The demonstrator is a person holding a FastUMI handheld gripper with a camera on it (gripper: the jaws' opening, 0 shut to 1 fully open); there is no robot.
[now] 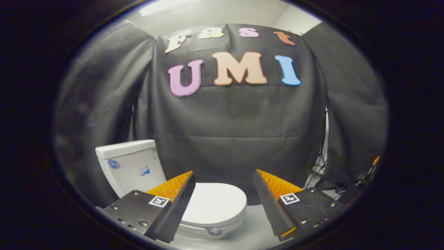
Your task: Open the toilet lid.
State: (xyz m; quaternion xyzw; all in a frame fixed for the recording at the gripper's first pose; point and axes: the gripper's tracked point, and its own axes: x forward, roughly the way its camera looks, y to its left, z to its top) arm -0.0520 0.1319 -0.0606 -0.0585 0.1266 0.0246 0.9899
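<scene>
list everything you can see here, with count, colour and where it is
toilet lid: 1, white, shut flat on the bowl, beyond the gripper and partly behind one finger
toilet tank: 1, white, upright behind the lid, against the booth wall
booth wall: 1, black cloth, behind the toilet
floor: 1, pale grey, beside the toilet bowl
stand legs: a few, dark, thin, at the cloth's edge past the other finger
gripper: 1, fingers open and spread, holding nothing, short of the lid

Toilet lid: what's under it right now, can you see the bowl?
No. The toilet lid lies shut, covering the seat and bowl inside. Only the rim edge beneath shows. The gripper hangs open above, touching nothing.
</scene>
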